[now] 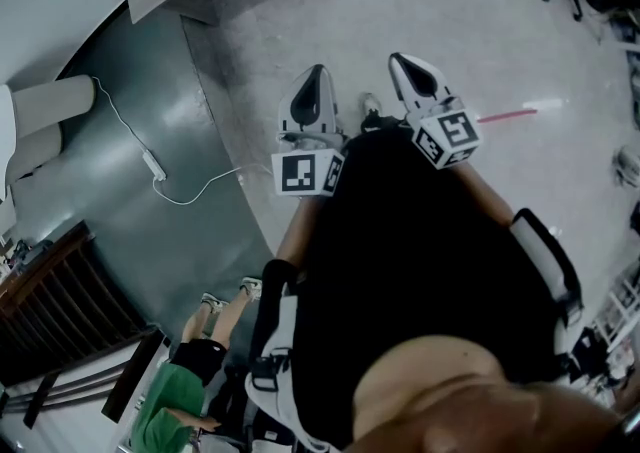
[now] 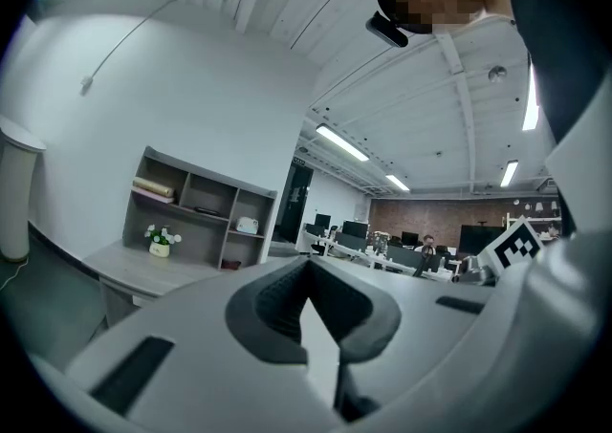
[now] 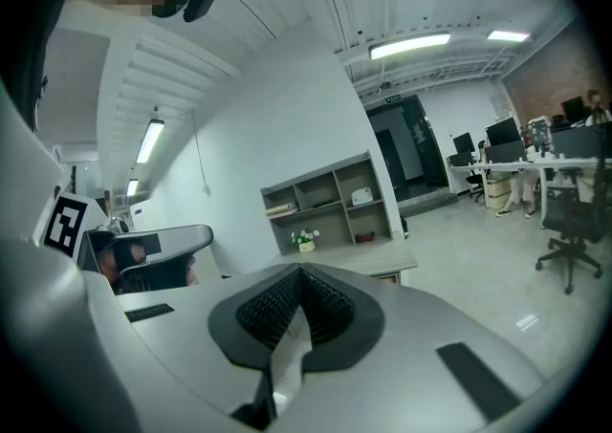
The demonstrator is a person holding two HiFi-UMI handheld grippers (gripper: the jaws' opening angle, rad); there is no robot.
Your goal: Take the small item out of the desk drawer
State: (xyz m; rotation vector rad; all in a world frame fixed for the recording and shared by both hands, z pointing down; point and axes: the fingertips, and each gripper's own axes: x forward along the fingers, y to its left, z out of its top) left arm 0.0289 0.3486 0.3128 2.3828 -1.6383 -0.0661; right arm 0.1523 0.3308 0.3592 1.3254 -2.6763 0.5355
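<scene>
A wide open-plan office with a white ribbed ceiling (image 2: 287,1) and long strip lights (image 2: 339,142) runs back to a red-brown brick wall (image 2: 430,214), with rows of dark monitors (image 2: 356,228) in front of it. A plain white wall (image 2: 191,106) closes the near side. The pale grey polished floor (image 1: 450,31) takes up most of the head view, and a darker, glossy grey-green patch of floor (image 1: 130,101) curves along its left.

Against the white wall stands a light grey wooden desk (image 2: 129,264), and on its top is a grey open shelf unit of cubby holes (image 2: 196,206). Its drawer and the small item cannot be made out in any view.

The person holding the tools, in a black top (image 1: 420,261), fills the lower head view. Another person sits at the lower left in a green garment (image 1: 165,421). A black swivel chair (image 3: 572,230) stands on the open floor.

Both tools are held out over the floor, side by side and apart. The left gripper (image 1: 318,71) has its jaws together with nothing between them, and the right gripper (image 1: 402,61) is likewise closed and empty. Each carries a white cube with black square markers (image 1: 307,171).

A thin white cable (image 1: 200,191) with a small block on it lies on the dark patch. A little white pot of flowers (image 2: 160,242) sits on the desk beside the shelf unit.
</scene>
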